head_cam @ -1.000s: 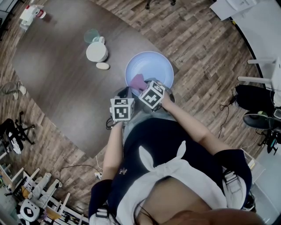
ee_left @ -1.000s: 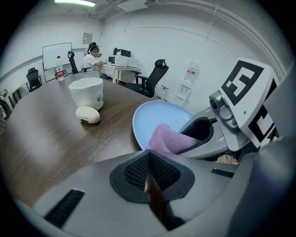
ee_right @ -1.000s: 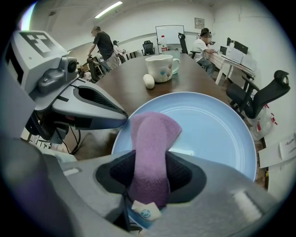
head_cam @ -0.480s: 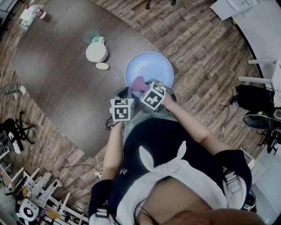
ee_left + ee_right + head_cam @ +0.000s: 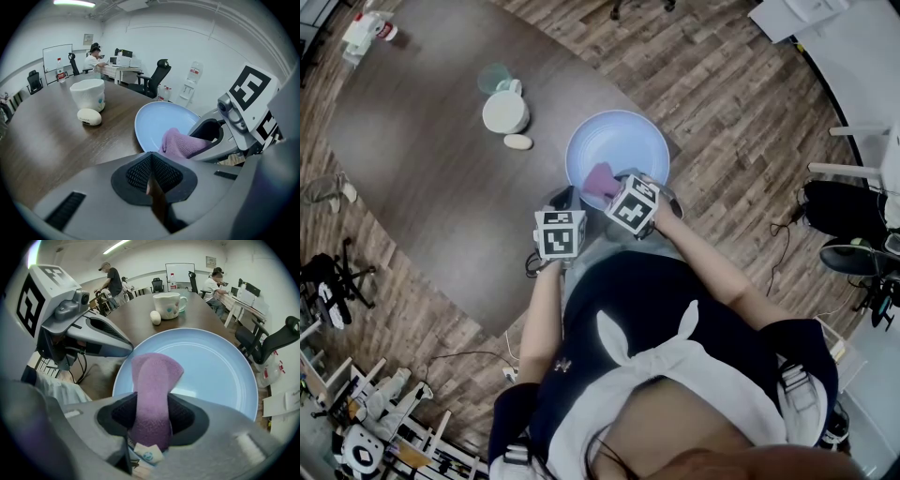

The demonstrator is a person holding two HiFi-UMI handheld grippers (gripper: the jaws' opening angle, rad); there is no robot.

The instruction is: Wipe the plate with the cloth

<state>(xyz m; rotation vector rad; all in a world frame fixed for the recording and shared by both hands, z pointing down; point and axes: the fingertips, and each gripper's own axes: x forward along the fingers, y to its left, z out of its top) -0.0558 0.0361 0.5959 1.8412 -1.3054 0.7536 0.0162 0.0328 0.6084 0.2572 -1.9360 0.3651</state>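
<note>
A pale blue plate (image 5: 623, 141) hangs over the near edge of the dark table (image 5: 422, 169), slightly tilted. My left gripper (image 5: 570, 193) is shut on its near left rim; in the left gripper view the plate (image 5: 161, 123) runs in behind the closed jaws of the left gripper (image 5: 150, 177). My right gripper (image 5: 615, 184) is shut on a folded purple cloth (image 5: 601, 177). In the right gripper view the cloth (image 5: 151, 380) sticks out of the right gripper (image 5: 150, 420) and lies on the plate (image 5: 211, 371) near its front left edge.
On the table beyond the plate stand a white mug (image 5: 506, 111), a small white oval object (image 5: 517, 142) and a clear round lid or glass (image 5: 495, 75). A bottle (image 5: 373, 26) stands at the table's far end. Office chairs (image 5: 157, 77) and seated people are further off.
The right gripper and the cloth have slid a little to the right across the plate. The plate and left gripper have hardly moved.
</note>
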